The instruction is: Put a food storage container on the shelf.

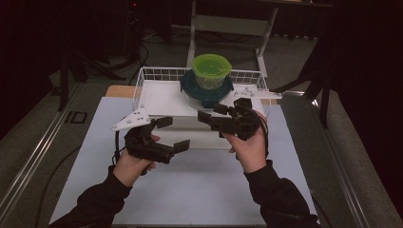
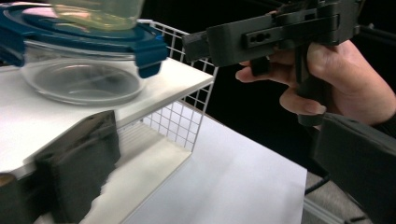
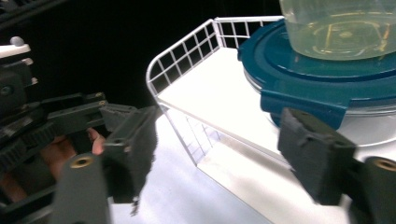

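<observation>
A glass container with a blue clip lid stands on the white shelf of a wire rack at the table's far middle. A smaller clear tub with a green lid sits on top of it. My left gripper is open in front of the rack's left half, nothing between its jaws. My right gripper is open just before the blue lid's clip, also empty. The two grippers face each other, a short way apart.
A white sheet covers the table in front of the rack. A grey metal stand rises behind the table on the dark floor. A floor rail runs along the left, and cables trail from both grippers.
</observation>
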`<action>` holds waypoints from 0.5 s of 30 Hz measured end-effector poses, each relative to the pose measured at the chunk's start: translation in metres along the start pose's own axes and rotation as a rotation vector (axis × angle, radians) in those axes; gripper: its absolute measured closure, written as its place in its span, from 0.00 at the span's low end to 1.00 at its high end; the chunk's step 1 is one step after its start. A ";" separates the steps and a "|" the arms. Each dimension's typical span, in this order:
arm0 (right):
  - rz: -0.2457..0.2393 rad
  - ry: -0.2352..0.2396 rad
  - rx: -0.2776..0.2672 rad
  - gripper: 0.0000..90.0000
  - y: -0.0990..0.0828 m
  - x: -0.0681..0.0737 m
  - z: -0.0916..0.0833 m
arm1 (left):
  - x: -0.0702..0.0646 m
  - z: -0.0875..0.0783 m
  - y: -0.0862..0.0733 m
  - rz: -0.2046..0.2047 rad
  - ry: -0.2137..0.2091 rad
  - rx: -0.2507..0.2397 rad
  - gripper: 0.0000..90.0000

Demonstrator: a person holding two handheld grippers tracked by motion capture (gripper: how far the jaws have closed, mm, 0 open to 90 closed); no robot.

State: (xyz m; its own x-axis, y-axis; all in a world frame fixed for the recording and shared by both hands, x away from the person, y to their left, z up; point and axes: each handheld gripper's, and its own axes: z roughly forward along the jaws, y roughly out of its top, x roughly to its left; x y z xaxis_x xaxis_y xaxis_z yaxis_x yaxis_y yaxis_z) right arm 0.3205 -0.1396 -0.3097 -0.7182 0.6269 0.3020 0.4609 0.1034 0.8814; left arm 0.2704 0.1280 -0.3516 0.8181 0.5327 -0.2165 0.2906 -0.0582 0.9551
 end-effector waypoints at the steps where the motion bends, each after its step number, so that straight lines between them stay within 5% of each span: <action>1: -0.006 0.009 -0.011 0.22 -0.003 0.000 -0.001 | -0.001 0.000 -0.001 -0.003 0.001 -0.002 0.00; 3: -0.025 0.025 -0.018 0.18 -0.008 -0.001 -0.002 | -0.002 -0.001 -0.003 -0.016 -0.012 -0.012 0.00; 15: -0.067 -0.004 -0.030 0.16 -0.043 -0.004 -0.010 | -0.008 -0.003 -0.027 0.054 0.000 0.000 0.00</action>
State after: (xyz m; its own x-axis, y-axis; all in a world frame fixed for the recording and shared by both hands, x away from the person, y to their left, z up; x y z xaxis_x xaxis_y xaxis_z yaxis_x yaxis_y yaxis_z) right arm 0.2984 -0.1544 -0.3455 -0.7450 0.6224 0.2402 0.3958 0.1226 0.9101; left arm 0.2549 0.1277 -0.3749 0.8326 0.5290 -0.1641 0.2457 -0.0873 0.9654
